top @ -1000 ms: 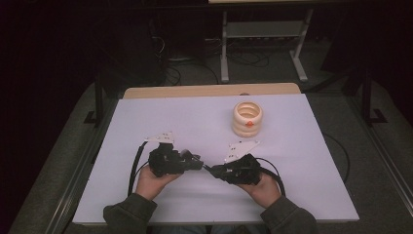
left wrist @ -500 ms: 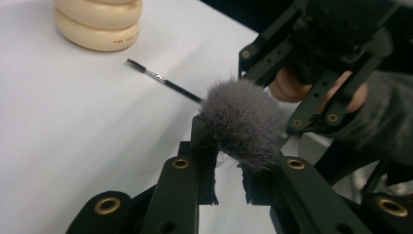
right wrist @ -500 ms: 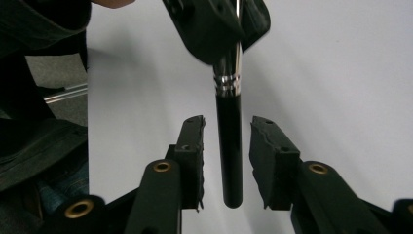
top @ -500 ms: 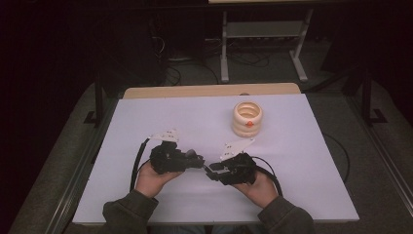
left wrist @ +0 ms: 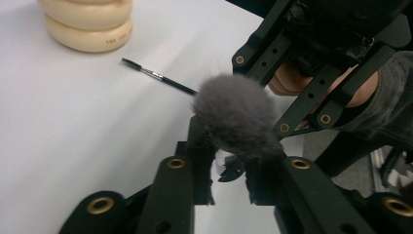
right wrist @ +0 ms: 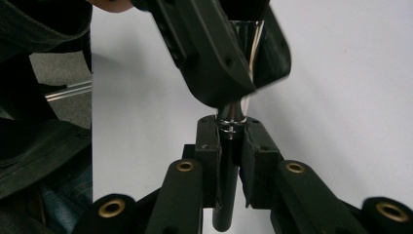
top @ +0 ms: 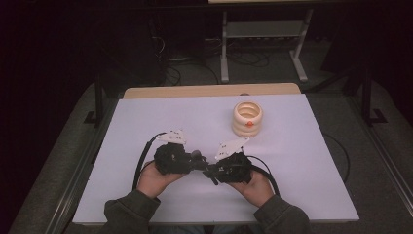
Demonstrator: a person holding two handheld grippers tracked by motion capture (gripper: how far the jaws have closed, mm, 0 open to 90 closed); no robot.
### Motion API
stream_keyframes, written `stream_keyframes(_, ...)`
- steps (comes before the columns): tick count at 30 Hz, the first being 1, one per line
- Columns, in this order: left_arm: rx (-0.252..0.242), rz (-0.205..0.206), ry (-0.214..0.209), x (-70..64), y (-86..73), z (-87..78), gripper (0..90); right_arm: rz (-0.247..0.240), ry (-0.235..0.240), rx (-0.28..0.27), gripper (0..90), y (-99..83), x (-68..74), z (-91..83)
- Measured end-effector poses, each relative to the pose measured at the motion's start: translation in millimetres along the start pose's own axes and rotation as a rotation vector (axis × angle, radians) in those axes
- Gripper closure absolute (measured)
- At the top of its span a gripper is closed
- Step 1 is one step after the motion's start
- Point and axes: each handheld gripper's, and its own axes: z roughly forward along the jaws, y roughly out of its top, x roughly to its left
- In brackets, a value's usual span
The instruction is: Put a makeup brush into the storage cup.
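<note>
Both grippers have barely shifted, meeting near the counter's (top: pixel 146 122) front, well short of the ring stack (top: pixel 247 118). Your left gripper (left wrist: pixel 233 168) has its fingers clamped on the brush (left wrist: pixel 236 119) by its ferrule; your right gripper (right wrist: pixel 229 146) grips its handle.

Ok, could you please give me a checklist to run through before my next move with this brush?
1. Right gripper clamped on the brush handle: ok.
2. Left gripper hold by the bristles: cannot tell.
3. Holder upright on the table: ok.
4. Holder's opening free: cannot tell.
5. Table between grippers and holder free: not ok, a thin brush lies there.
</note>
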Motion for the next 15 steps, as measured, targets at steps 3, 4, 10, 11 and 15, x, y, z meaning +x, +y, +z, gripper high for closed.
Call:
stream_keyframes(3,-0.011,0.008,0.024,-1.0,-1.0,-4.2,61.6,0.013,0.0,0.006,78.2,-3.9,-3.8,-2.1)
stream_keyframes(4,-0.013,0.007,0.028,-1.3,-1.7,-6.2,59.6,0.021,0.0,0.008,78.2,-5.6,-5.3,-3.2)
stream_keyframes(10,-0.044,0.021,0.062,-2.0,-11.4,-16.6,53.6,0.077,-0.011,-0.004,78.2,-16.1,-16.8,-14.0)
stream_keyframes(11,-0.048,0.02,0.069,-2.1,-13.8,-17.9,53.1,0.086,-0.011,-0.011,78.2,-17.8,-19.3,-15.9)
stream_keyframes(15,-0.049,0.013,0.091,-0.1,-24.2,-21.2,51.5,0.109,-0.025,-0.016,78.2,-22.7,-27.0,-22.9)
